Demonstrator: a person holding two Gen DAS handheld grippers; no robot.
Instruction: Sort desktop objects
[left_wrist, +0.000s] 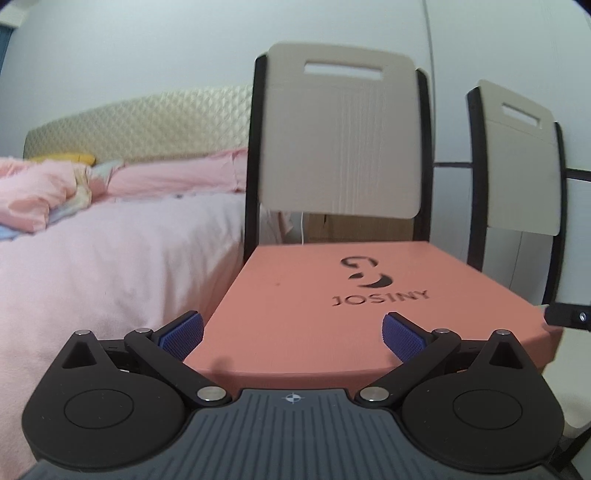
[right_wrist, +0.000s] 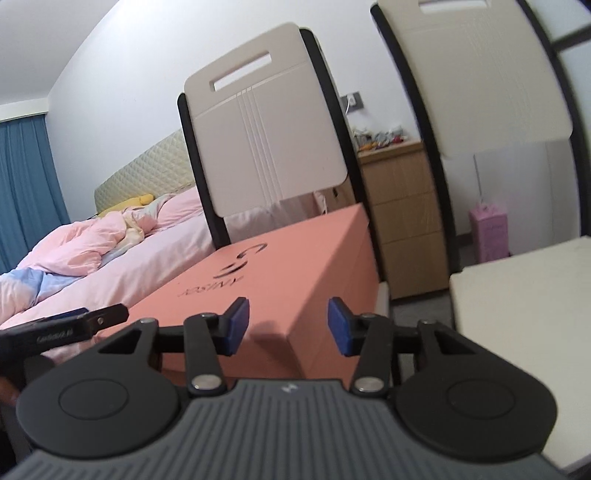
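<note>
A salmon-pink box (left_wrist: 354, 306) printed with "JOSINY" lies flat on a chair seat; it also shows in the right wrist view (right_wrist: 280, 273). My left gripper (left_wrist: 291, 338) is open, its blue pads spread over the box's near edge, holding nothing. My right gripper (right_wrist: 288, 326) is open at the box's near right corner, holding nothing. A tip of the right gripper shows at the box's right edge in the left wrist view (left_wrist: 569, 315). The left gripper's finger shows at lower left in the right wrist view (right_wrist: 74, 325).
The chair's beige back (left_wrist: 340, 136) rises behind the box. A second chair (left_wrist: 524, 158) stands to the right, its white seat (right_wrist: 524, 317) beside the box. A bed with pink bedding (left_wrist: 110, 266) lies left. A wooden drawer unit (right_wrist: 406, 218) and pink carton (right_wrist: 489, 229) stand behind.
</note>
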